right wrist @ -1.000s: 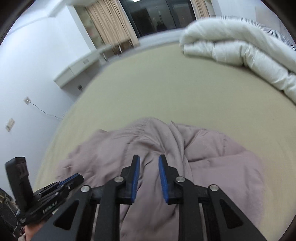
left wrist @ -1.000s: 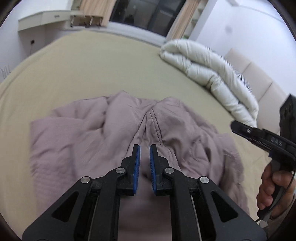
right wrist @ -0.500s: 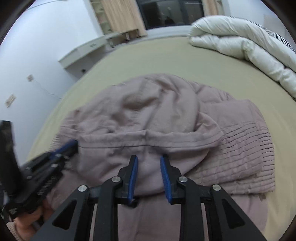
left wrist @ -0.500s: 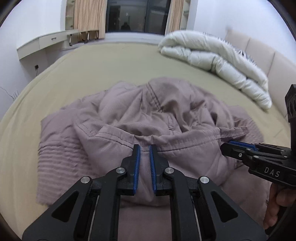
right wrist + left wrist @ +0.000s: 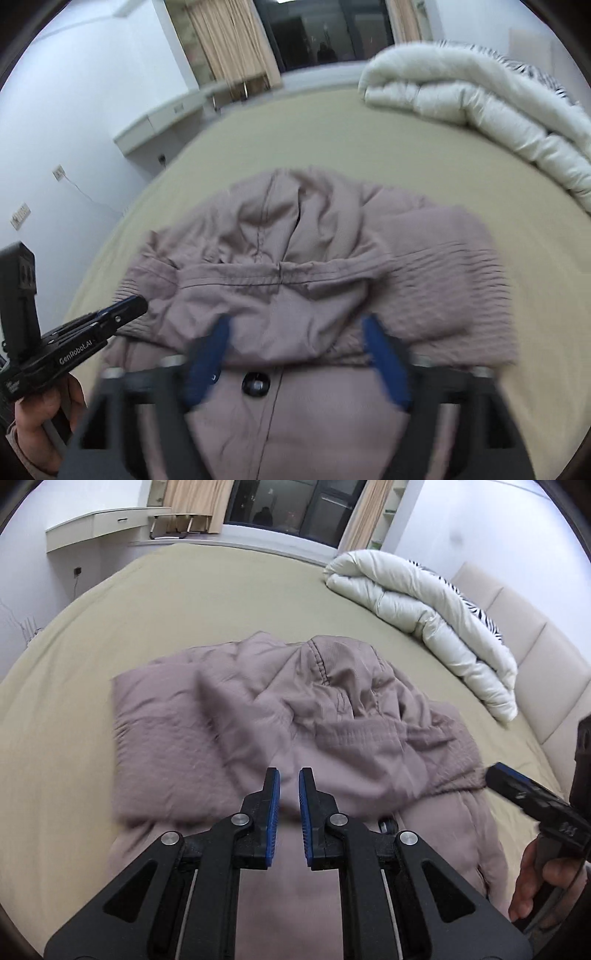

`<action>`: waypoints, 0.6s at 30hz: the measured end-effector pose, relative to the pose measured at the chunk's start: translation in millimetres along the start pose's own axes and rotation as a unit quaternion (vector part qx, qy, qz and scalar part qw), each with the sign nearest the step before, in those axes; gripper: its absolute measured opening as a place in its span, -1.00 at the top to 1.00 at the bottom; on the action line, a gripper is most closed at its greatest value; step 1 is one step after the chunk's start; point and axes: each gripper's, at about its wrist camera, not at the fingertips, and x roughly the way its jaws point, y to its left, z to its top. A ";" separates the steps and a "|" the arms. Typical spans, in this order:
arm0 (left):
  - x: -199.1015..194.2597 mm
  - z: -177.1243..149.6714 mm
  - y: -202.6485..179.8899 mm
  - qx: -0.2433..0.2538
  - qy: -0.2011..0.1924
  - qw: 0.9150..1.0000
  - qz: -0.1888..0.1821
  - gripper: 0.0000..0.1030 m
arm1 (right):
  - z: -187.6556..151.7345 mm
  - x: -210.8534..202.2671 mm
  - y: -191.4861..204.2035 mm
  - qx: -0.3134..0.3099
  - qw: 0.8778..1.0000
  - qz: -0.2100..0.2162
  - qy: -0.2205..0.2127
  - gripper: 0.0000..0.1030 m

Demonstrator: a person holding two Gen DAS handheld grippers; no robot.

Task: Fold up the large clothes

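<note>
The bed point(image 5: 221, 590), under an olive sheet, carries everything: a rolled white duvet point(image 5: 424, 602) along its far right edge by the headboard, and the mauve padded jacket point(image 5: 258, 716) in the middle toward the near edge. A second ago the jacket's upper part was bunched and lifted; now the hood point(image 5: 280, 229) lies folded down over the body, its stitched rim across the chest just above a dark snap button point(image 5: 254, 384). The right gripper point(image 5: 295, 354) is opening, its blue pads spreading wide to either side of the folded cloth, no longer pinching it. The left gripper point(image 5: 289, 812) stays narrow, with nothing visibly clamped between its pads. That fold looks set; sleeves and sides likely remain.
</note>
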 end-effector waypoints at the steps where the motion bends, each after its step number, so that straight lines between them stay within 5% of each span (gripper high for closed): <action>1: -15.2 -10.1 3.3 -0.001 0.002 1.000 0.003 0.81 | -10.9 -19.7 -3.9 0.004 1.000 0.003 -0.007 -0.92; 11: -138.4 -150.5 68.7 -0.047 0.072 0.995 0.049 0.80 | -115.6 -129.6 -71.5 0.087 0.994 -0.038 0.063 -0.92; 18: -191.2 -235.0 101.1 -0.078 0.103 0.990 0.063 0.79 | -182.8 -166.3 -104.7 0.141 0.983 -0.066 0.094 -0.92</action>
